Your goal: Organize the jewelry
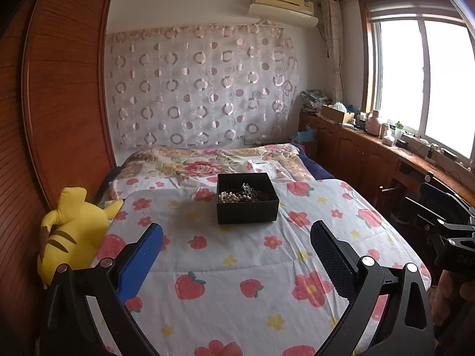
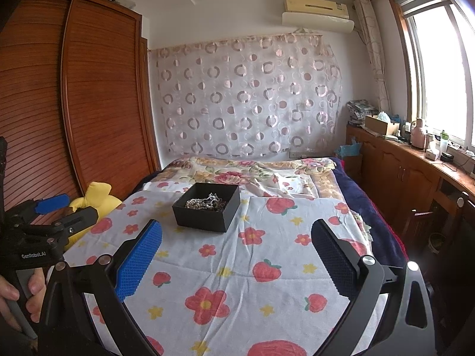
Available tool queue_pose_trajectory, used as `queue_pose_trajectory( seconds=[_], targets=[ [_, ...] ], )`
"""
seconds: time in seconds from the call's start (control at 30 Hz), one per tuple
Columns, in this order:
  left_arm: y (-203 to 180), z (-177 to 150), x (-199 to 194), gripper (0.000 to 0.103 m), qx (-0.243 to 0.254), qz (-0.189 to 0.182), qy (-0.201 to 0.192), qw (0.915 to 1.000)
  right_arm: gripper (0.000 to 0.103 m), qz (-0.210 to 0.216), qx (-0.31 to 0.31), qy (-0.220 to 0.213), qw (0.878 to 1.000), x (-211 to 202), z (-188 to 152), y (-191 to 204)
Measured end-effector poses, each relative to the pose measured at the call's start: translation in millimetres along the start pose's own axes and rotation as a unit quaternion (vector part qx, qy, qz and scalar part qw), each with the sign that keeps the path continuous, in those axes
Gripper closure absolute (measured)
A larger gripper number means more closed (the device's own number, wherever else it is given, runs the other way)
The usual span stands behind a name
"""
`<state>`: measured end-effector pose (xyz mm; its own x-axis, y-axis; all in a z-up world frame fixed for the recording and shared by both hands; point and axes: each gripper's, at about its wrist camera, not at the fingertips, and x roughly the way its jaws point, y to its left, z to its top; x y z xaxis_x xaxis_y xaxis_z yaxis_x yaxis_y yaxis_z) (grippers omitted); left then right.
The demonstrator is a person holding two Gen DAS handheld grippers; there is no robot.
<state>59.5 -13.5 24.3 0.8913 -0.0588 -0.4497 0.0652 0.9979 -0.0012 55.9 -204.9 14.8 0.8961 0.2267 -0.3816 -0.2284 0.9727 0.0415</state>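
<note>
Two grippers hover over the near end of a bed, each with its jaws spread wide and nothing between them: the left gripper (image 1: 237,237) and the right gripper (image 2: 236,235) both carry a ribbed blue pad on one finger and a dark mesh-textured pad on the other. One square black box (image 1: 247,201), matte and open-topped, sits on the quilt (image 1: 237,281) beyond both sets of fingertips, well apart from them, with only bare quilt between. Inside the box lies the jewelry (image 1: 242,196): a string of round pale pearls, dark beads and a tangled silvery chain. Soft white fabric printed with red strawberries and flowers makes up the quilt. Left of the box, at the bed's edge, lies a yellow plush toy (image 1: 74,231) against a slatted wooden wardrobe (image 1: 59,103). Behind the box hangs a sheer curtain (image 1: 202,89) patterned with rings.
</note>
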Motion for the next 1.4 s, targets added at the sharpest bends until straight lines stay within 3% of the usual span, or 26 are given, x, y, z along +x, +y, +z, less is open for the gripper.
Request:
queue_pose_trajectory(
  seconds=[1.4],
  targets=[
    [-2.6,-5.4,-3.8,0.007,0.000,-0.004,0.000,1.0000,0.002,0.000,0.000,0.001,1.000,-1.9,-1.5,4.2]
  ],
)
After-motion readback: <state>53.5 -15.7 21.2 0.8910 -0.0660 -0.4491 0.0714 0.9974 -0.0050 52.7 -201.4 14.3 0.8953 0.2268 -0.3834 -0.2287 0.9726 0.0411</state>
